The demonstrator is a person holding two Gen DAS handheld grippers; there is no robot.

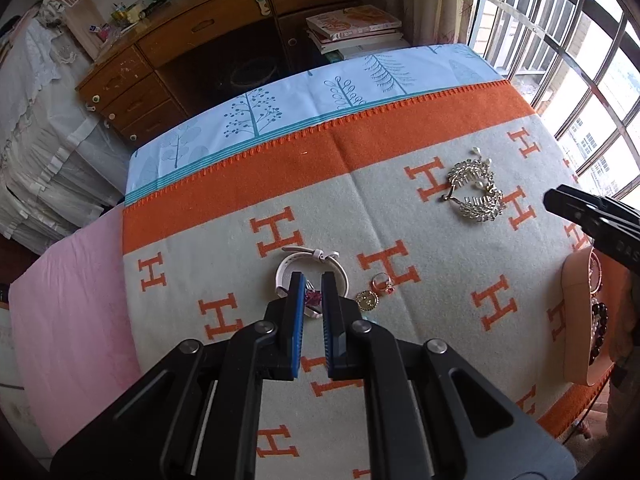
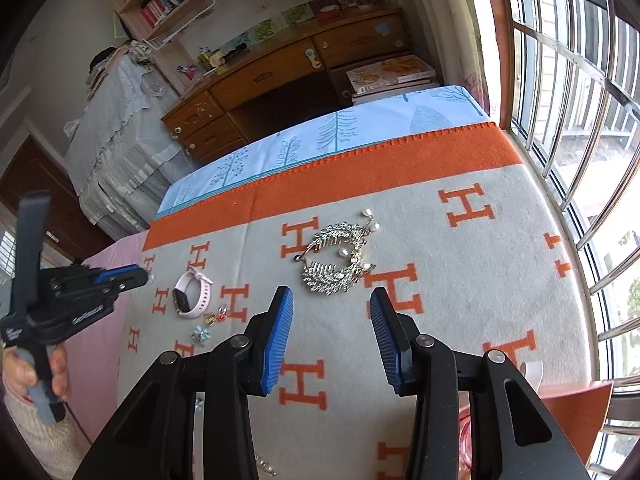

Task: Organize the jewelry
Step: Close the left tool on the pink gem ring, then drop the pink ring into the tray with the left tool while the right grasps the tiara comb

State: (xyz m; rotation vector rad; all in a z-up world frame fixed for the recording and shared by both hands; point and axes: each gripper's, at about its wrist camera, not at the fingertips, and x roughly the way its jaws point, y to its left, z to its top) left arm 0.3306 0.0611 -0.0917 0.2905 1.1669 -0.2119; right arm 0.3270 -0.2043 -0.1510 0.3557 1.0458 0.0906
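On the blanket (image 1: 460, 288), the watch (image 1: 316, 268) sits left, ring (image 1: 383, 282) and round charm (image 1: 367, 301) just right of it. Hair combs (image 1: 476, 192) lie farther back and right; beads (image 1: 599, 328) rest in the tray (image 1: 574, 320) at the right edge. Behind the bed, the desk (image 1: 208, 36).

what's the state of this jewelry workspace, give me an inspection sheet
surface: H-pattern blanket, flat, over a bed
job's things: leaf hairpieces, white watch, ring, gold charm, blue flower piece lie loose; dark beads in the peach tray
clutter: nothing seen
grippers: left gripper fingers shut, seemingly on a small pink-stoned piece; right gripper fingers apart, nothing between them
cables: thin dark cord, apparently, below the left handle
surroundings: wooden desk, barred window
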